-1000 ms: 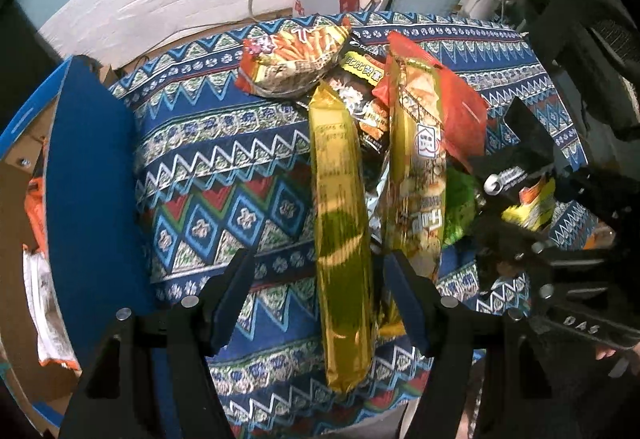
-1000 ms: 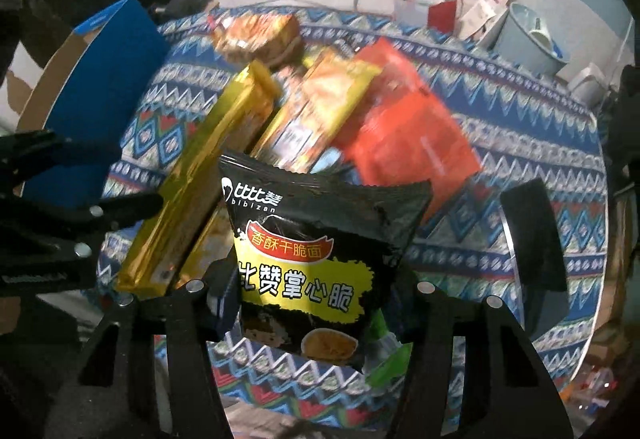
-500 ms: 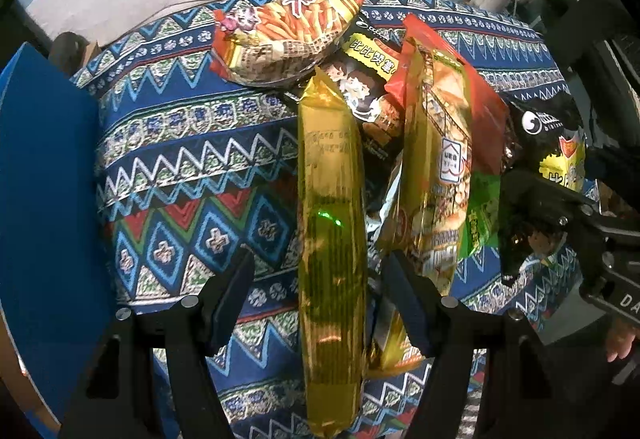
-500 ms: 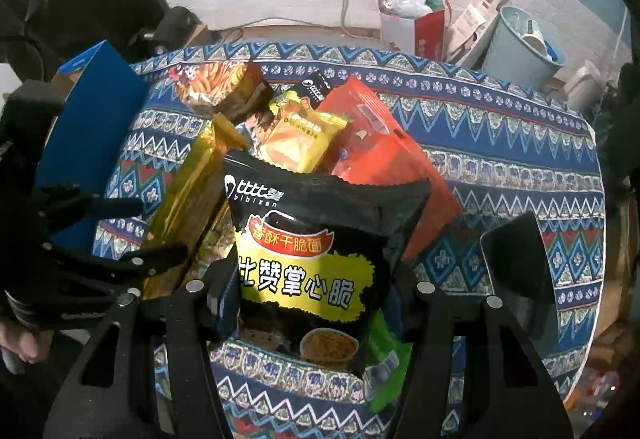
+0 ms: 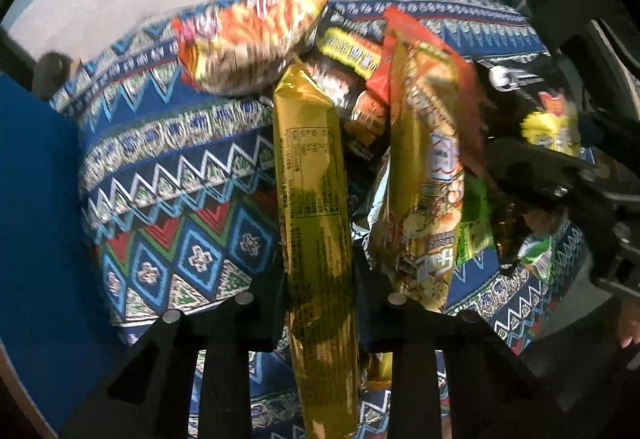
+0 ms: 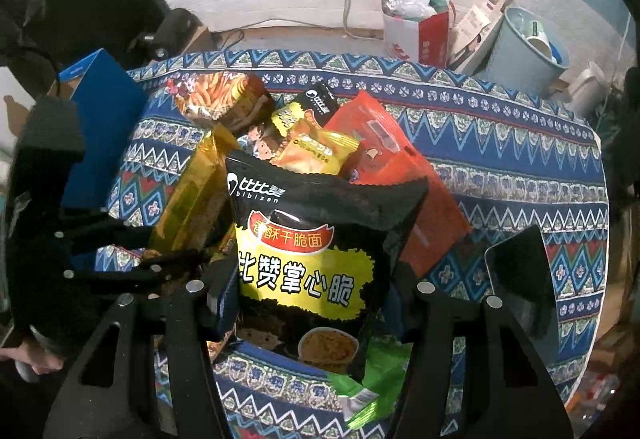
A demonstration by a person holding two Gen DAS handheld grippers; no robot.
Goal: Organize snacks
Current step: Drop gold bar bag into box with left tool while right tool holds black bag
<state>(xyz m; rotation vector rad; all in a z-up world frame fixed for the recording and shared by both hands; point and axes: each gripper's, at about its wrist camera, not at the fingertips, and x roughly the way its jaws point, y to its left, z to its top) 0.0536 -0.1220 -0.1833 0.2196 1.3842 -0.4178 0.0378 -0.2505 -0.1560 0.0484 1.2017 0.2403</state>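
The left gripper [image 5: 316,303] has just closed its jaws on the long gold packet [image 5: 314,199], pinching it near its lower end; in the right wrist view the same gripper [image 6: 172,259] sits at nine o'clock, clamped on that packet [image 6: 188,195]. The gold packet is a slim, shiny foil sleeve with small printed text down its face, running from six o'clock up toward twelve over the patterned tablecloth [image 5: 168,175].

The right gripper [image 6: 308,291] grips a black snack bag [image 6: 308,259] between its fingers; the bag has a red banner, a yellow panel with bold black characters, and a picture of a noodle bowl at the bottom.

The other snacks lie heaped at the cloth's centre: a tall yellow-orange packet [image 5: 428,175] just right of the gold one, a red pouch [image 6: 400,175] at one o'clock, a blurred orange bag of sticks [image 5: 248,35] at twelve o'clock, and a green wrapper [image 6: 372,379] at six o'clock under the black bag. A blue box [image 5: 36,223] stands at nine o'clock.
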